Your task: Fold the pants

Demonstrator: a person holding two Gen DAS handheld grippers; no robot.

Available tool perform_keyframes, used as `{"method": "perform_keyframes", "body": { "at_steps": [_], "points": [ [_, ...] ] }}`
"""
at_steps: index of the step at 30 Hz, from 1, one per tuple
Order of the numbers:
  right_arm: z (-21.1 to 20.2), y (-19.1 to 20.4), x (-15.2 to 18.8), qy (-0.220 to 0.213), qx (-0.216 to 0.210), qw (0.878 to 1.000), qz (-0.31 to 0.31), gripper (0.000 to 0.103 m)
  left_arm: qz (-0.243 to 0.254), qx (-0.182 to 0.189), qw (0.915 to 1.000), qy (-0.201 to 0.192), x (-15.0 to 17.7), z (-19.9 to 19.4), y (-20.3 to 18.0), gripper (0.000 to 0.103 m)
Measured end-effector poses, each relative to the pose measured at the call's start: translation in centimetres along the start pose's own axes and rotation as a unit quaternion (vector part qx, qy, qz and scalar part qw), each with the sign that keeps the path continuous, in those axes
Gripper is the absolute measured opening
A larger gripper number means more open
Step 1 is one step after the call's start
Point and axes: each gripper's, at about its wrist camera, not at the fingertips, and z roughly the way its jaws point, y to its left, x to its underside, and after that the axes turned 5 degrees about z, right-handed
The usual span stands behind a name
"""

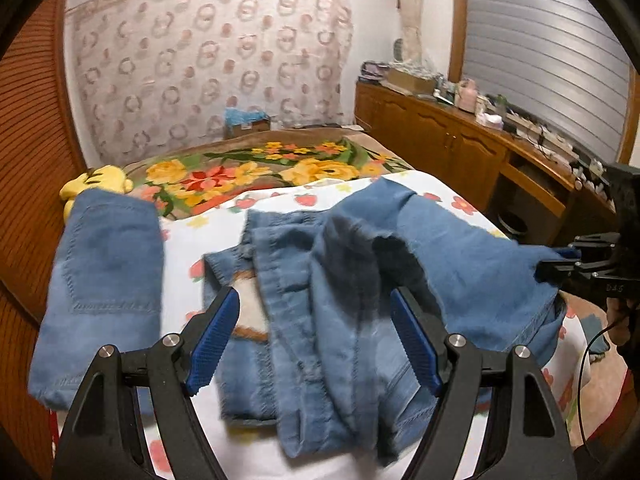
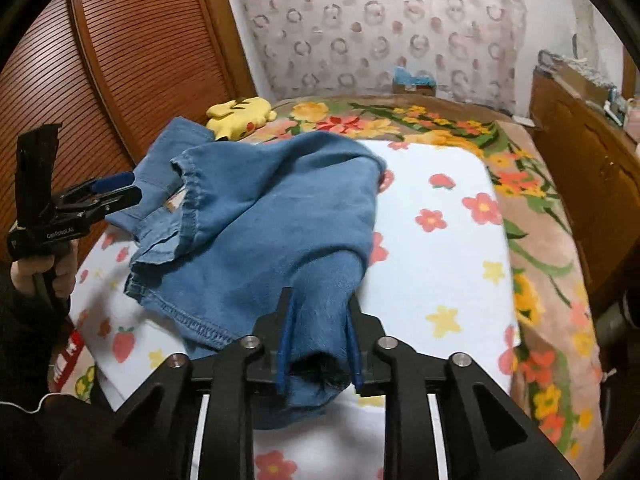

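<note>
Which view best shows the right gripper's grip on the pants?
The right wrist view: the right gripper is shut on a bunched fold of the pants. The left wrist view shows it only side-on at the frame edge, at the pants' edge.

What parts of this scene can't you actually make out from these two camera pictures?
- Pants: in the right wrist view the bunched denim covers its own lower layers; the legs' layout is unclear.
- Right gripper: the cloth end it clamps is dark and blurred.
- Dresser: in the left wrist view its clutter is too small to identify.
- Yellow plush toy: partly behind denim.
</note>
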Motion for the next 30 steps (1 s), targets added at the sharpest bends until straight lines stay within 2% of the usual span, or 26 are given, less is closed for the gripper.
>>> {"method": "perform_keyframes", "body": {
  "at_steps": [2, 7, 10, 14, 15, 23, 28, 30],
  "points": [
    [-0.3, 0.4, -0.6, -0.015, 0.023, 1.000, -0.003, 0.029, 0.010, 0.004, 0.9999, 0.001, -0.9, 0.6, -0.5, 0.078],
    [0.1, 0.1, -1.7, -0.036, 0.012, 0.999, 0.005, 0.029, 0.018, 0.027, 0.9994, 0.011, -2.8, 2.9, -1.7, 0.076],
    [2.5, -0.3, -1.1, -0.024, 0.010, 1.000, 0.007, 0.029, 0.021, 0.044, 0.9985, 0.026, -3.4, 4.7, -2.1, 0.064],
    [4.1, -1.2, -0.9, -0.008, 0.009, 1.000, 0.013, 0.029, 0.033, 0.044, 0.9973, 0.050, -3.6, 6.3, -2.1, 0.026],
    [4.2, -1.3, -1.0, -0.007, 0.005, 1.000, 0.016, 0.029, 0.040, 0.036, 0.9974, 0.048, -3.7, 6.1, -1.7, 0.022],
    [5.1, -1.4, -1.3, -0.004, -0.014, 1.000, 0.023, 0.029, 0.026, -0.017, 0.9983, 0.048, -5.1, 5.6, 3.8, 0.020],
    [5.6, -1.2, -1.3, -0.002, -0.013, 1.000, 0.027, 0.029, 0.016, -0.025, 0.9977, 0.061, -4.6, 6.3, 5.2, 0.020],
    [5.5, -1.2, -1.4, -0.004, -0.011, 1.000, 0.027, 0.029, 0.010, -0.035, 0.9972, 0.066, -4.3, 6.3, 5.4, 0.028]
  ]
}}
